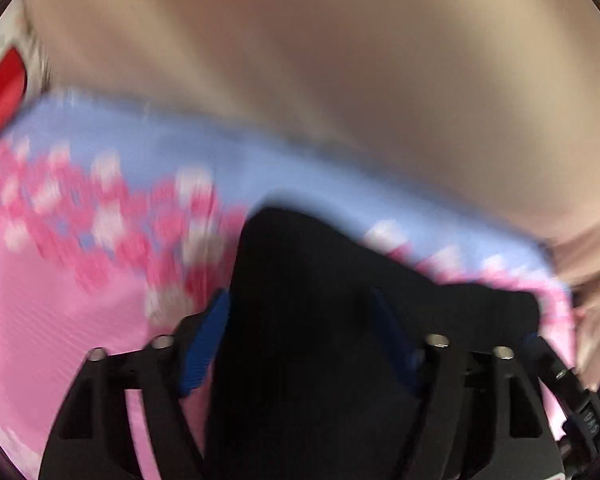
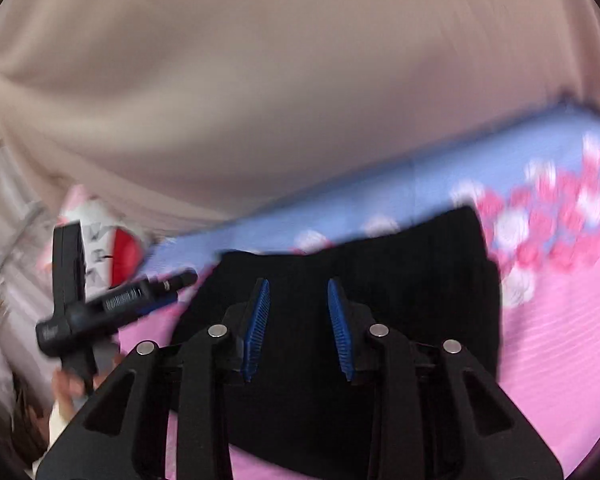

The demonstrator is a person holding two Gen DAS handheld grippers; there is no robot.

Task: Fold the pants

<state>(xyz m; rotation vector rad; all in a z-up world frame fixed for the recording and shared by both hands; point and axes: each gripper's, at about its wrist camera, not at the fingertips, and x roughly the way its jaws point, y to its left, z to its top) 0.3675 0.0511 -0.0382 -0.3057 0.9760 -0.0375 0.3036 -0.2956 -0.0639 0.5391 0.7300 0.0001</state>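
Basically both views are motion-blurred, so detail is limited.

Containers: can't make out any in either view.

Task item: black fabric pants [image 2: 340, 280] lie in a compact, folded-looking slab on a pink bedsheet with a blue band and pink-and-white flower print [image 2: 560, 360]. In the right wrist view the black cloth sits directly under and ahead of the right gripper [image 2: 298, 328]. Its blue ribbed pads [image 2: 256, 332] stand clearly apart with a gap between them, nothing pinched; whether the tips touch the cloth I can't tell.

Left gripper [image 1: 308, 336]: the black fabric [image 1: 320, 300] fills the space between its fingers and covers most of the right-hand blue pad; the left blue pad [image 1: 204, 348] shows at the cloth's edge. Jaws are spread wide, but whether they're pinching the cloth or the cloth just lies between them, I can't tell.

From the right wrist view, that left gripper's black body [image 2: 100, 304] shows at the left edge of the pants, with part of the person's hand [image 2: 66, 388] below it.

Surface and room: the sheet [image 1: 40, 320] runs to a blue border; beyond it a beige draped fabric backdrop [image 2: 260, 80] fills the upper half of both views. A red-and-white object [image 2: 116, 248] lies near the sheet's far corner, too blurred to identify.
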